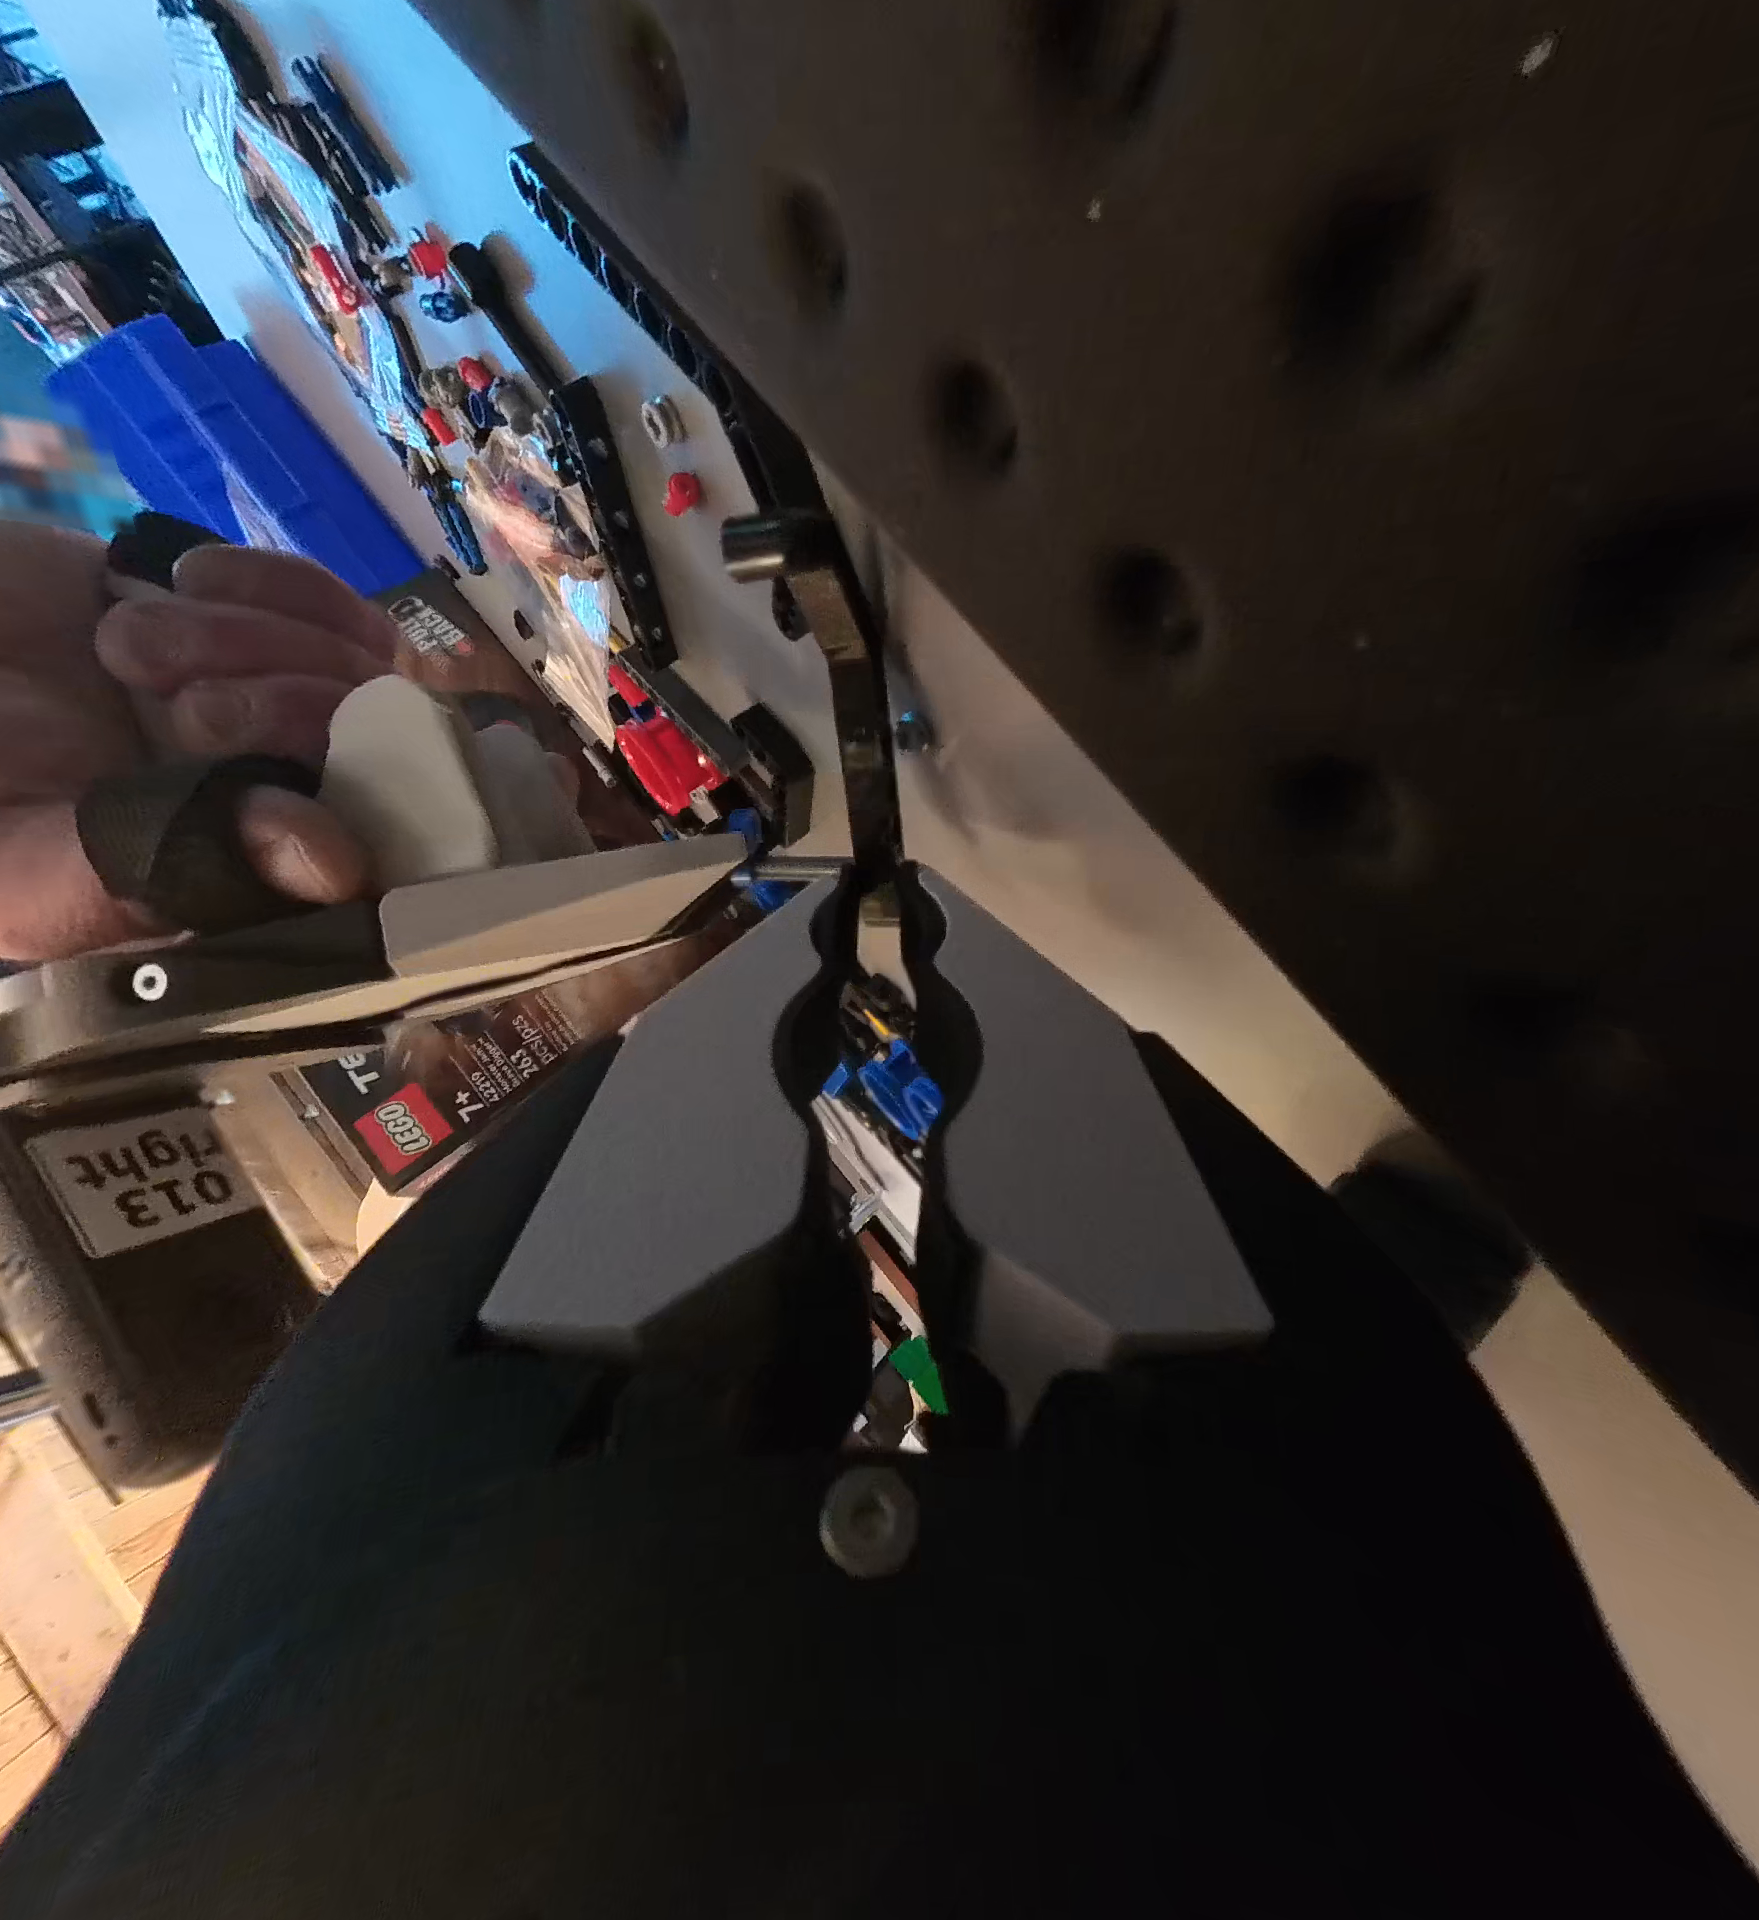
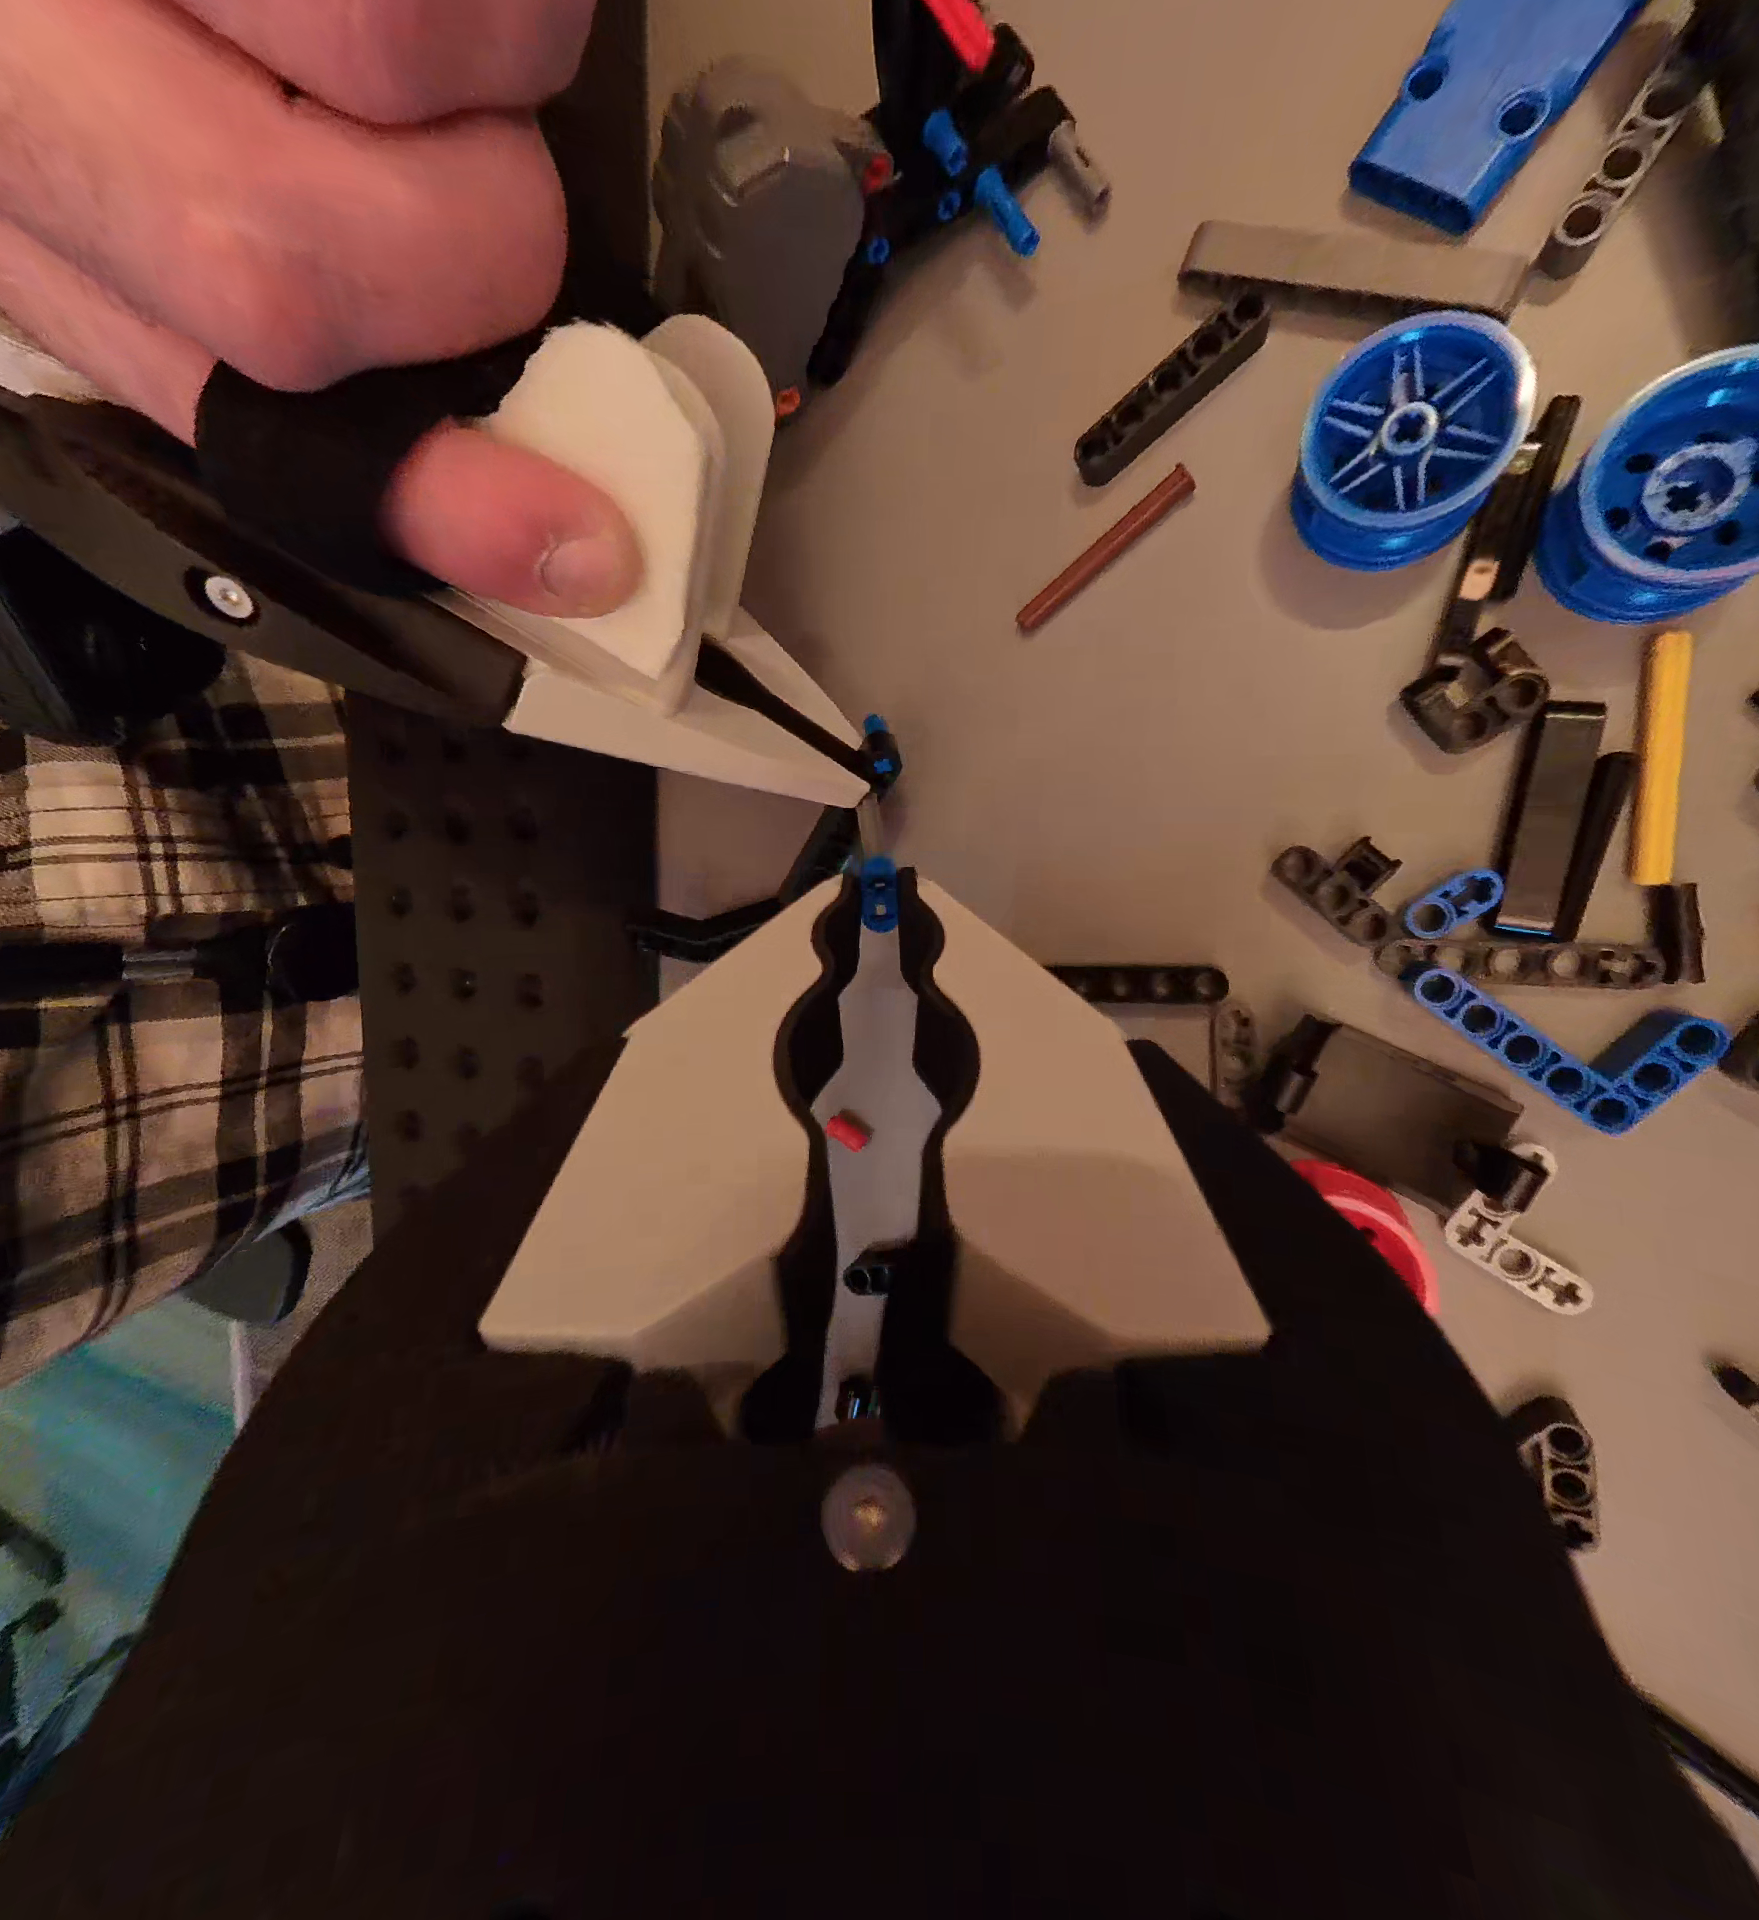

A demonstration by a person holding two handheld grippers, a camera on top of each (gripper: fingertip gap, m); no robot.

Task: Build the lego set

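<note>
— What's in my right gripper point(image 2: 880, 899)?

— A small blue pin point(image 2: 880, 902), pinched at the very tips, fingers nearly together.

— And my left gripper point(image 1: 873, 891)?

— Fingers narrow, clamped on a bent black beam point(image 1: 859, 686) that stands up from the tips. In my right view that left gripper point(image 2: 859, 784) comes in from the upper left, meeting yours tip to tip, another blue pin point(image 2: 880, 750) at its end.

— Around it?

— Grey table point(image 2: 958, 582) strewn with loose parts: two blue wheels point(image 2: 1415, 442), a blue angled beam point(image 2: 1571, 1049), a yellow rod point(image 2: 1659, 758), a brown rod point(image 2: 1103, 545).
</note>
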